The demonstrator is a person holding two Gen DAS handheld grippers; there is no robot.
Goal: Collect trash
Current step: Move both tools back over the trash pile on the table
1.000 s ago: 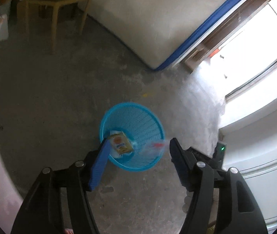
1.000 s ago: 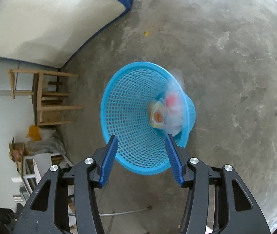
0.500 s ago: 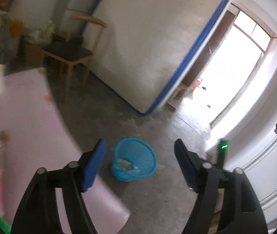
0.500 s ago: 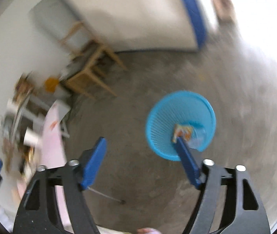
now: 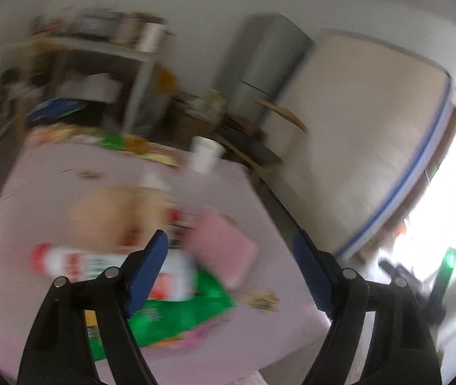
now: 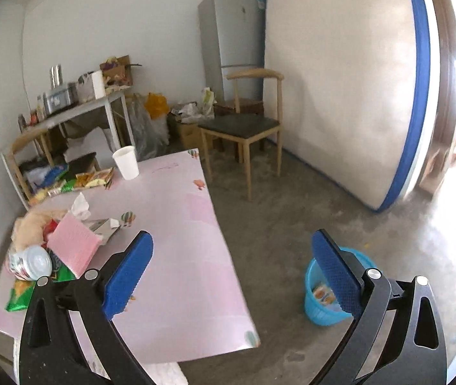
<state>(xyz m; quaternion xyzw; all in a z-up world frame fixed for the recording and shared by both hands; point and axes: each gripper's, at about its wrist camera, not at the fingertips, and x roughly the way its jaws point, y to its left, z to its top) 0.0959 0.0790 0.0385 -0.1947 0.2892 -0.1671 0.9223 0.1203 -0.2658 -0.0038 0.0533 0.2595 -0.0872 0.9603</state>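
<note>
**Both grippers empty over the pink table, trash piled at its left end**

My right gripper hangs above the near right edge of the pink table, its blue pads spread wide and still opening, with nothing between them. Through that gap I see bare tabletop and grey floor. Down on the floor to the right, partly behind my right pad, stands the blue basket with a couple of wrappers already lying in its bottom; it is well apart from the table.

My left gripper is over the left part of the table, and its view is badly smeared. Its jaws are also opening, and nothing sits between the pads. Just behind the left pad lies a red and white can on its side, resting on a green wrapper. A pink sponge-like pad lies just right of the can, and a pale fluffy lump sits beyond them.

From the right camera the same heap is clearer: can, green wrapper, pink pad, fluffy lump, with a crumpled white tissue and an opened carton beside them. More snack wrappers lie at the far edge, near an upright white paper cup. Beyond the table stand a wooden chair, a grey fridge and a mattress leaning against the wall.
</note>
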